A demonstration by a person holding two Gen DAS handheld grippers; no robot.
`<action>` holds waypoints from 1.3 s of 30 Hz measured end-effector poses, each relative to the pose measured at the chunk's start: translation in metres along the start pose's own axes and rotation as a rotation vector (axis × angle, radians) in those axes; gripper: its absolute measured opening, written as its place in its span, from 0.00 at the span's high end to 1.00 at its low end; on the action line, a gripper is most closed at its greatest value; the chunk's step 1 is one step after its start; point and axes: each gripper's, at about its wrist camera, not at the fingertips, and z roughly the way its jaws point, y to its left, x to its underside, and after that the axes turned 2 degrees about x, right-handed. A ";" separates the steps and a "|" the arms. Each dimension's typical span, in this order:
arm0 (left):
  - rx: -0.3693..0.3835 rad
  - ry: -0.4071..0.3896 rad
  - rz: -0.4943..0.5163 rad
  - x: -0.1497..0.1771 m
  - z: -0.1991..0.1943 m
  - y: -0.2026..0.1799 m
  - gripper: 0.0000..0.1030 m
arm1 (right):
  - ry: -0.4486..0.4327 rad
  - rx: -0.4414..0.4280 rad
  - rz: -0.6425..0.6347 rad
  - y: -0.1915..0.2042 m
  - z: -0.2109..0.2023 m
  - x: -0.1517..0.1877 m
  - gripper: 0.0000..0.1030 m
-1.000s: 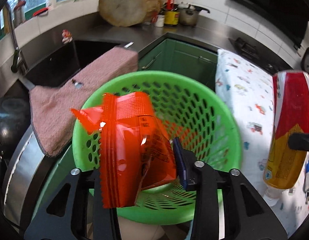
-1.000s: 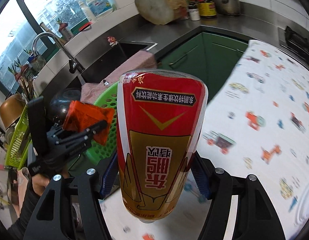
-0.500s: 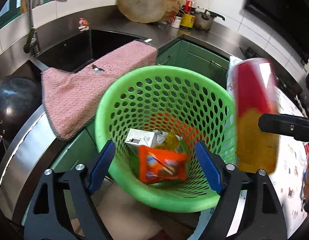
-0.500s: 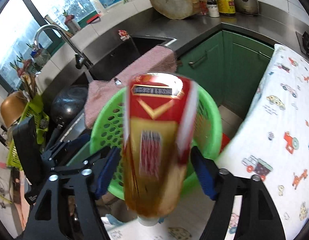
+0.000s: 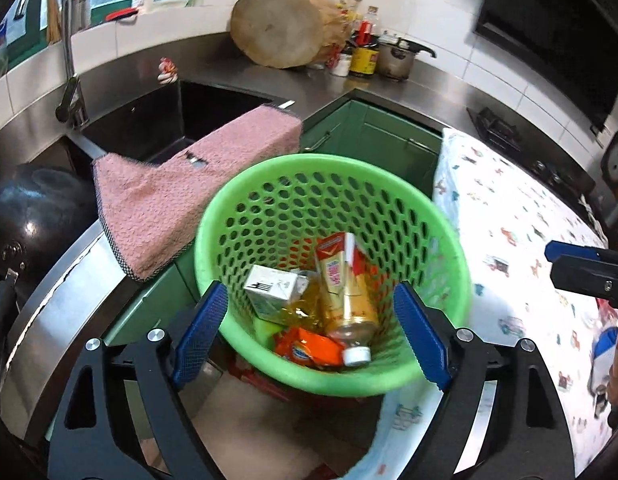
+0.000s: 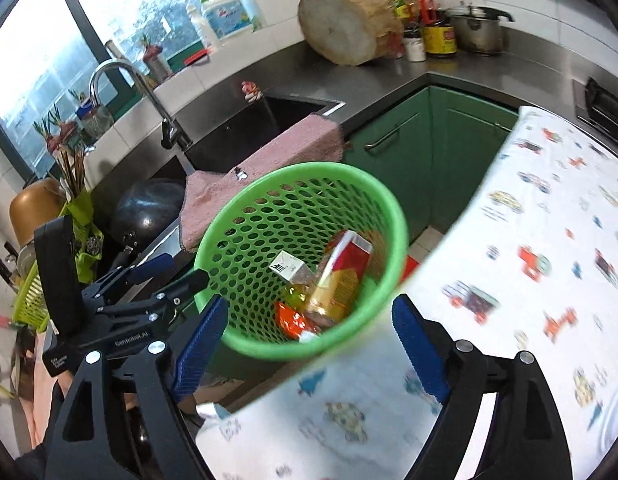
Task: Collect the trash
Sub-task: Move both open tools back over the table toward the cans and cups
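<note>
Both grippers are hanging over the green basket [image 5: 449, 240] right now, jaws opening wide with nothing between them. The left gripper [image 5: 309, 332] is sitting right above the basket's near rim, and the right gripper [image 6: 309, 344] is hovering just off its near edge. The red and gold bottle [image 5: 345, 284] is lying inside the basket, cap toward the grippers, next to an orange wrapper [image 5: 309, 346] and a small white carton [image 5: 271, 292]. A pink towel [image 5: 197, 196] is draping just beside the basket.
</note>
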 end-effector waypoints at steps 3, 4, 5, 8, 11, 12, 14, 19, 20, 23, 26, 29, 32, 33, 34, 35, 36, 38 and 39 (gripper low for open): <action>0.015 -0.004 0.012 0.003 -0.008 -0.013 0.15 | -0.027 0.027 0.035 -0.013 -0.027 0.020 0.20; 0.025 -0.007 0.023 0.005 -0.012 -0.019 0.15 | -0.035 0.036 0.047 -0.018 -0.034 0.026 0.19; 0.031 -0.009 0.031 0.006 -0.015 -0.025 0.15 | -0.042 0.041 0.057 -0.022 -0.041 0.031 0.19; 0.060 -0.013 0.059 0.011 -0.023 -0.044 0.14 | -0.068 0.060 0.114 -0.042 -0.070 0.056 0.17; 0.092 -0.014 0.091 0.017 -0.032 -0.069 0.14 | -0.089 0.081 0.161 -0.062 -0.097 0.079 0.17; 0.103 -0.015 0.098 0.018 -0.034 -0.076 0.14 | -0.094 0.089 0.170 -0.066 -0.105 0.085 0.17; 0.132 -0.017 0.123 0.023 -0.041 -0.096 0.14 | -0.107 0.116 0.188 -0.077 -0.123 0.100 0.17; 0.182 -0.013 0.173 0.034 -0.052 -0.138 0.14 | -0.145 0.181 0.236 -0.105 -0.175 0.143 0.17; 0.196 -0.008 0.186 0.037 -0.053 -0.149 0.14 | -0.152 0.198 0.248 -0.112 -0.186 0.153 0.17; 0.232 0.003 0.216 0.046 -0.056 -0.177 0.14 | -0.162 0.236 0.276 -0.128 -0.208 0.176 0.17; 0.261 0.012 0.248 0.053 -0.057 -0.204 0.14 | -0.155 0.289 0.324 -0.150 -0.228 0.205 0.18; 0.290 0.023 0.268 0.058 -0.056 -0.226 0.14 | -0.144 0.321 0.376 -0.169 -0.239 0.228 0.23; 0.312 0.036 0.287 0.064 -0.054 -0.244 0.14 | -0.132 0.345 0.420 -0.186 -0.244 0.245 0.26; 0.315 0.040 0.293 0.065 -0.054 -0.249 0.14 | -0.125 0.356 0.441 -0.193 -0.245 0.253 0.29; 0.320 0.045 0.301 0.067 -0.053 -0.256 0.14 | -0.118 0.364 0.456 -0.198 -0.245 0.257 0.31; 0.324 0.050 0.306 0.069 -0.052 -0.260 0.14 | -0.109 0.375 0.471 -0.203 -0.243 0.262 0.32; 0.328 0.054 0.309 0.070 -0.051 -0.264 0.14 | -0.101 0.384 0.481 -0.207 -0.241 0.265 0.35; 0.339 0.064 0.318 0.072 -0.049 -0.272 0.14 | -0.073 0.385 0.509 -0.215 -0.234 0.271 0.38; 0.341 0.066 0.321 0.073 -0.049 -0.274 0.14 | -0.064 0.388 0.517 -0.217 -0.230 0.272 0.39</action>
